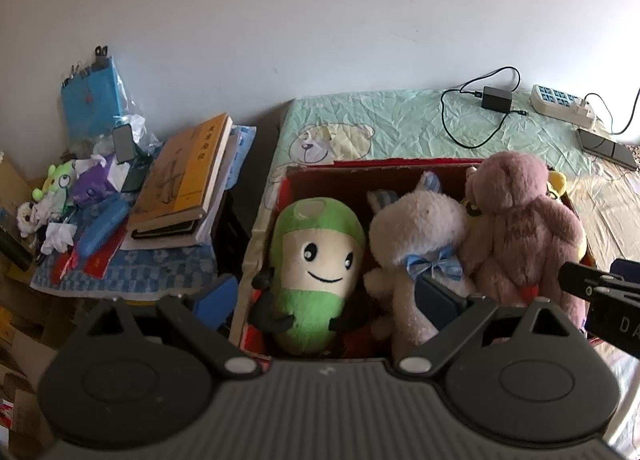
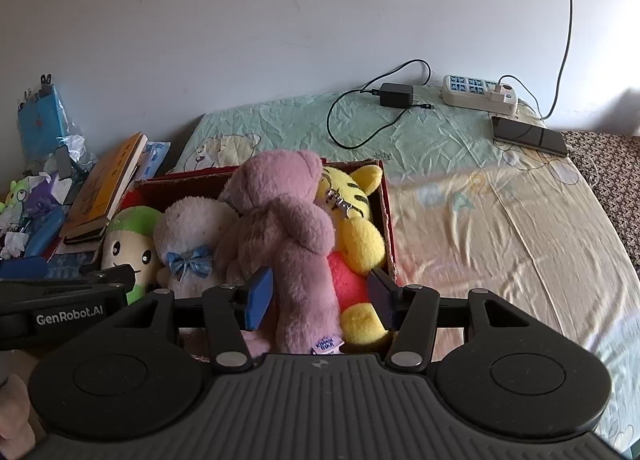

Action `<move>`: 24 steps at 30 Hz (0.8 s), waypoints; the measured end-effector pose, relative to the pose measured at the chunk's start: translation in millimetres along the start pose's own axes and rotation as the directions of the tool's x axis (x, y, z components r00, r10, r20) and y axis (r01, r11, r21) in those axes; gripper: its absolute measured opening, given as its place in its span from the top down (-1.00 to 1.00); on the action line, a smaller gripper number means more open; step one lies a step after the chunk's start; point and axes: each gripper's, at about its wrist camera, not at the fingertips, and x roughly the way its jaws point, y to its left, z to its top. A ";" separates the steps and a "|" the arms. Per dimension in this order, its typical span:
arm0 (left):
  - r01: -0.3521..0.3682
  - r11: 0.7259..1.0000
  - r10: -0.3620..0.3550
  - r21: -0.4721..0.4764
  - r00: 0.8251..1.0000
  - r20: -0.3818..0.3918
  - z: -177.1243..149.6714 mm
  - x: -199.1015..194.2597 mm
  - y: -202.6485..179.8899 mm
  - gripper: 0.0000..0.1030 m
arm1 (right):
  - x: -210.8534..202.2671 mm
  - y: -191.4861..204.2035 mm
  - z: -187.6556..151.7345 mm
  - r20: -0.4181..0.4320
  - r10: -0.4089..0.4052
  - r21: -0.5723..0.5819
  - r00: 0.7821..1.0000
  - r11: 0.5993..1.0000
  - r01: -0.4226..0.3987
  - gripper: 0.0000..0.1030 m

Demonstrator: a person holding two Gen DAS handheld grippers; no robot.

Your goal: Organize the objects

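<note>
A red cardboard box point(image 1: 384, 163) on the bed holds several plush toys. The green-and-cream smiling plush point(image 1: 316, 256) stands at its left, a white plush with a blue bow point(image 1: 416, 236) in the middle, and a pink bear point(image 1: 516, 220) at the right. A yellow tiger plush point(image 2: 360, 236) lies behind the bear. My left gripper point(image 1: 326, 300) hangs open and wide over the green and white toys. My right gripper point(image 2: 320, 300) is open, straddling the pink bear's point(image 2: 288, 228) leg, and its right pad stands clear of the leg.
Left of the bed, a cluttered side table carries stacked books point(image 1: 184, 176), a blue case point(image 1: 102, 228) and small toys point(image 1: 60, 184). At the bed's far end lie a black charger point(image 2: 396, 95), a power strip point(image 2: 476, 94) and a phone point(image 2: 528, 136). The sheet point(image 2: 500, 228) stretches right of the box.
</note>
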 end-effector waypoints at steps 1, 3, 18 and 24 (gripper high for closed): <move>-0.003 1.000 0.003 0.004 1.000 0.001 -1.1 -0.1 -0.6 -0.86 | -0.6 0.6 -0.8 0.002 -0.004 -0.001 1.000 1.000 0.004 -0.08; -0.010 1.000 0.010 0.013 1.000 0.000 -2.3 0.7 -1.5 -0.86 | -1.8 1.3 -2.6 0.006 -0.016 -0.006 1.000 1.000 0.016 -0.09; 0.009 0.999 -0.008 0.034 0.999 -0.036 -9.8 9.9 -5.6 -0.85 | 0.1 0.4 -11.9 -0.006 -0.056 0.009 0.998 0.998 0.056 -0.18; 0.015 1.000 -0.014 0.026 0.999 -0.049 -13.7 13.9 -3.8 -0.85 | 3.2 2.1 -15.8 -0.016 -0.056 0.021 0.998 0.998 0.057 -0.18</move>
